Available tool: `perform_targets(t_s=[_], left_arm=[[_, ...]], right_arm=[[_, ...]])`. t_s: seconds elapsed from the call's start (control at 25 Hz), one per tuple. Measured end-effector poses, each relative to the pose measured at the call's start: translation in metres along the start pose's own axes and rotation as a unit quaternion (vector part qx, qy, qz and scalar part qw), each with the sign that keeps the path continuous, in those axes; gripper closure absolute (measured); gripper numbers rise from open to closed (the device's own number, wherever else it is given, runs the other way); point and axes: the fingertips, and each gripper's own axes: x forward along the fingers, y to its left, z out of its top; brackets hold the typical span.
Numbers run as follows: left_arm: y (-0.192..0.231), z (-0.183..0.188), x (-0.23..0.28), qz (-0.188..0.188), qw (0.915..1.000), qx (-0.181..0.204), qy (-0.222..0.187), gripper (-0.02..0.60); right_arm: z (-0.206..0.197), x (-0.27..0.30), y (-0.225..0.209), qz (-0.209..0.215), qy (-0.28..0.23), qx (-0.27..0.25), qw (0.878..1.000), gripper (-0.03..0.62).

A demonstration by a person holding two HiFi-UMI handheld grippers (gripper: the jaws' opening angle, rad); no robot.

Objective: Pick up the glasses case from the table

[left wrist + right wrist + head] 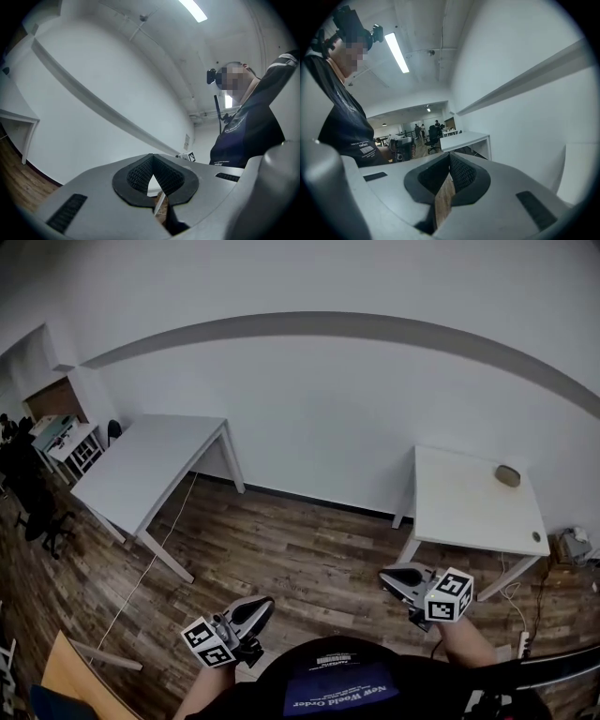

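In the head view, the glasses case point(507, 475) is a small brown oval lying near the far right corner of the white table point(469, 507) on the right. Both grippers are held low, close to my body and well short of that table. My left gripper point(264, 605) points forward over the wooden floor, its jaws closed together with nothing in them point(152, 157). My right gripper point(387, 575) hangs just before the table's near left leg, with its tips meeting and nothing between them point(450, 155). Neither gripper view shows the case.
A second, longer white table point(150, 470) stands at the left against the white wall. Desks and office chairs point(42, 512) crowd the far left. A power strip and cables point(525, 643) lie on the floor at the right. A wooden board point(66, 676) is at the lower left.
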Motion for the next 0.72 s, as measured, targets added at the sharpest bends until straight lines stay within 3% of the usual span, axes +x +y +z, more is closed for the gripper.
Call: perform_targets(t_s=[0.16,0.32,0.52,0.72], left_arm=[[0.055,0.001,0.006,0.029,0.9995,-0.014,0.006,0.578],[0.095,0.015,0.021,0.055,0.9984,0.008,0.006,0.578],[0.179,0.033,0.069,0.117,0.9929,0.017,-0.007,0.578],[0.243,0.045,0.142,0.145,0.9891,0.022,-0.006,0.578]], right_arm=[[0.009,0.060,-0.036,0.035,0.003,-0.002,0.999,0.591],[0.015,0.107,-0.078,0.076,0.004,-0.003,0.997,0.591],[0.045,0.167,-0.182,0.120,0.001,-0.014,0.993,0.591],[0.083,0.195,-0.281,0.148,-0.008,-0.037,0.988,0.591]])
